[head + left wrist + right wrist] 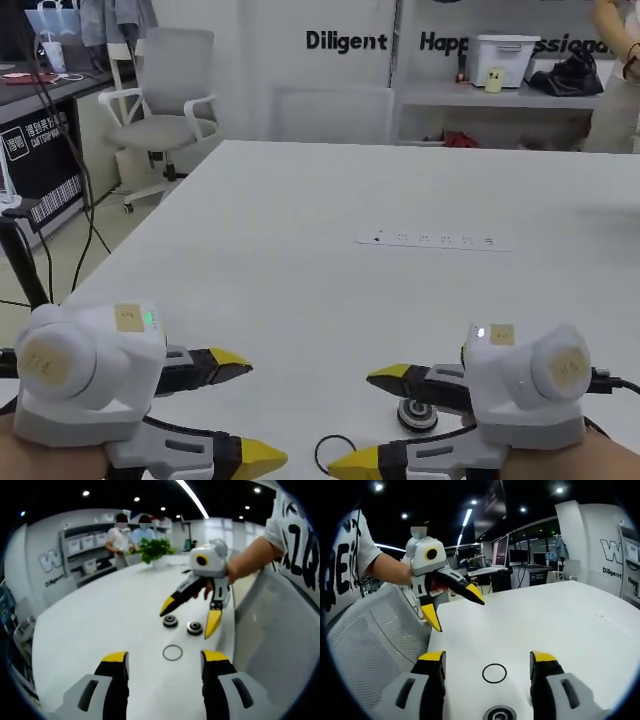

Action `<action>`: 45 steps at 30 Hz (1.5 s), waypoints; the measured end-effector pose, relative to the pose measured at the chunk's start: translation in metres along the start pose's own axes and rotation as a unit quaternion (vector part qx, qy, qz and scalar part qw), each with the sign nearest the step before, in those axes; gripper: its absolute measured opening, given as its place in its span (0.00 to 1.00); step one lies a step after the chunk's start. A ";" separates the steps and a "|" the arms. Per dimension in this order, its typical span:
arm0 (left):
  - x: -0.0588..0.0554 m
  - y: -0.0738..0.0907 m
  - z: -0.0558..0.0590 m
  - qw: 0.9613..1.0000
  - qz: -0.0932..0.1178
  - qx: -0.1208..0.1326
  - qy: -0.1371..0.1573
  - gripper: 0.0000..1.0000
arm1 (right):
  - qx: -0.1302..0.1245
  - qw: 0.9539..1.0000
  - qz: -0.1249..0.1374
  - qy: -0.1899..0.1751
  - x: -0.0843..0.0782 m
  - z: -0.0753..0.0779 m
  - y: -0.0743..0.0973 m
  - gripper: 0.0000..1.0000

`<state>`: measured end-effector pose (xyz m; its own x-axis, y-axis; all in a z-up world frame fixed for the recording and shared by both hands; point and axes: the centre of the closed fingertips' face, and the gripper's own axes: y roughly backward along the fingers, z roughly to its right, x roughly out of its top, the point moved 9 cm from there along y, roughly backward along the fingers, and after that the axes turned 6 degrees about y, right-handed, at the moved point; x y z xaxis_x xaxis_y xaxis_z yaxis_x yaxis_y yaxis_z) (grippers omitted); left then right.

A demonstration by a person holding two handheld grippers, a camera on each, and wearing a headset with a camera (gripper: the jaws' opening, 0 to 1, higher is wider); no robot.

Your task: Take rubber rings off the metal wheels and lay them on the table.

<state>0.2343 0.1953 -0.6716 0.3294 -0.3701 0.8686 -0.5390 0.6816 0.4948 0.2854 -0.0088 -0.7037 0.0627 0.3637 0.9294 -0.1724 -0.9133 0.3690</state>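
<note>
A thin black rubber ring [335,455] lies flat on the white table [330,210] near its front edge, between my two grippers. It also shows as the ring [172,653] and the ring [494,673], just ahead of each gripper's jaws. Two small dark-rimmed metal wheels [170,621] [195,627] stand beyond it, under the right gripper [190,621]. One wheel [417,413] sits beside the right gripper [365,420]; a wheel [499,713] lies between its jaws. The left gripper [248,412] [456,614] hovers open, holding nothing. The right gripper is open too.
A white power strip [432,240] lies mid-table. An office chair [165,100] stands at the far left, shelves with a white box [503,58] behind. A mesh chair [375,645] is near the table's front edge. Two people and a plant [155,550] are at the far end.
</note>
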 end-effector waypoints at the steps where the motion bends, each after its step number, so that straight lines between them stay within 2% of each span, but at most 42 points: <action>1: 0.000 -0.001 0.000 1.000 0.000 -0.001 -0.001 0.59 | -0.002 1.000 0.001 -0.001 0.000 0.001 0.002 0.65; 13: 0.010 -0.010 0.002 1.000 0.004 -0.011 -0.006 0.59 | -0.033 0.999 0.007 0.002 -0.003 0.008 0.028 0.70; 27: 0.025 -0.030 0.002 1.000 0.009 -0.026 -0.013 0.60 | -0.064 0.998 -0.001 -0.019 -0.024 0.014 0.059 0.71; 33: 0.029 -0.039 0.002 0.999 0.011 -0.031 -0.015 0.60 | -0.076 0.997 0.000 -0.029 -0.031 0.015 0.066 0.70; 45: 0.029 -0.054 0.001 0.999 0.012 -0.038 0.000 0.60 | -0.090 0.995 -0.008 -0.044 -0.047 0.014 0.071 0.68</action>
<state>0.2726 0.1468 -0.6730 0.3172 -0.3524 0.8805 -0.4867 0.7364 0.4700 0.2842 -0.0933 -0.7208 0.1503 0.3528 0.9235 -0.3429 -0.8576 0.3834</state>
